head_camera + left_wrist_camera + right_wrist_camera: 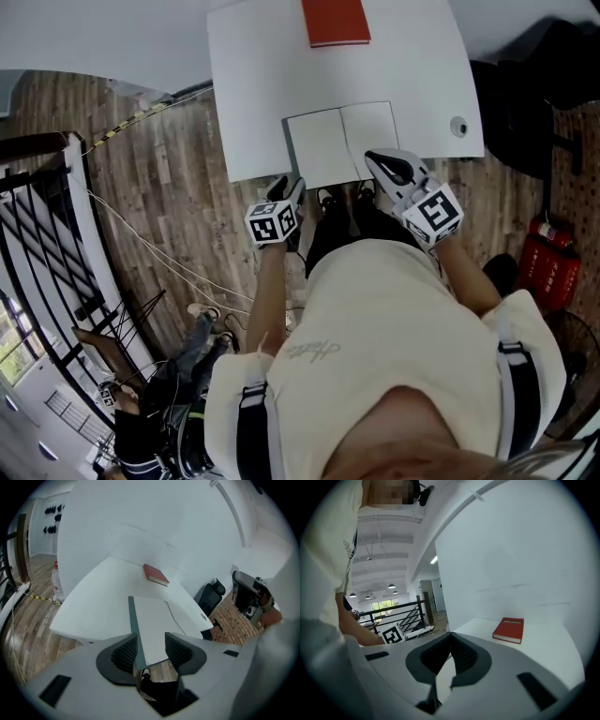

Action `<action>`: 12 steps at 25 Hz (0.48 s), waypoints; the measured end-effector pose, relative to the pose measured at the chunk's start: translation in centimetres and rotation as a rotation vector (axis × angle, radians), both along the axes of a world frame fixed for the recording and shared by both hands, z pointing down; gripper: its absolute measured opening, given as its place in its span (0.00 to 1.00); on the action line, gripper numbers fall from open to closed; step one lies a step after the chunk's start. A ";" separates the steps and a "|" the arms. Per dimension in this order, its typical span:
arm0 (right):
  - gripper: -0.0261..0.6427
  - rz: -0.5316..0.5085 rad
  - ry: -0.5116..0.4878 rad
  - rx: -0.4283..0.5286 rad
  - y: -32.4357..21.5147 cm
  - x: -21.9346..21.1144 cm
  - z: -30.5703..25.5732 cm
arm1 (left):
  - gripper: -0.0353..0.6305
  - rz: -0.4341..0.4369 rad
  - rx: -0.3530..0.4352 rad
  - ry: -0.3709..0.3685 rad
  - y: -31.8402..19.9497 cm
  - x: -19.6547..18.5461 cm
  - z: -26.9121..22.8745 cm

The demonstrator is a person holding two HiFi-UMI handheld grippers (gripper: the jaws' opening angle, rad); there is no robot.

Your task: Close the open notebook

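A white rectangular worktop [253, 94] stands on a floor of brown wood planks [159, 187], against a white wall. On its near edge, in the middle, lies the white open notebook [328, 145], flat, with both pages bare and a dark grey cover edge showing along the left side.

The right tongs [449, 644] are over the near right corner of the right page. Their tips are pressed together, and a white sheet stands between the pads, so I judge they are clenched on the edge of that page or cover. The left tongs [151, 651] are released, with the pads apart. They wait just at the near left corner of the notebook, without holding it.

The step in hand seems to be lifting the right half. To do it well, the right tongs should carry the edge up and over in an arc around the spine, not pull toward the person. The left tongs could press the left half down so that the notebook does not slide off the edge.

A closed red hardcover book [336, 21] lies well apart, at the far edge.
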State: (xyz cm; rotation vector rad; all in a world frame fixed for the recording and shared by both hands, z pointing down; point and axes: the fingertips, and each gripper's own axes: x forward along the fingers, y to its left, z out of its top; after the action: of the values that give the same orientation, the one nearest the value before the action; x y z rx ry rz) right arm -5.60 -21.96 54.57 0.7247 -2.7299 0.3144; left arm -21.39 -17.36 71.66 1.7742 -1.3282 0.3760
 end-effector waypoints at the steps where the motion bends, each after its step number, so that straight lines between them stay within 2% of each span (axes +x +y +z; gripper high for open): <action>1: 0.05 0.003 0.005 -0.002 0.0 0.2 0.2 | 0.35 0.006 -0.012 0.007 0.1 0.2 0.7; 9: 0.05 0.015 0.041 0.001 -0.5 0.7 0.5 | 0.35 0.014 -0.109 0.019 0.6 0.0 4.8; 12: 0.05 0.016 0.049 -0.012 -0.5 0.6 1.0 | 0.35 0.011 -0.139 0.062 0.8 0.1 6.0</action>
State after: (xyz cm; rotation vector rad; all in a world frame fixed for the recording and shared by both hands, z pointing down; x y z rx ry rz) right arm -5.04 -22.51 55.57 0.7409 -2.6747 0.3123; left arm -21.29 -16.56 77.69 1.6646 -1.2199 0.4063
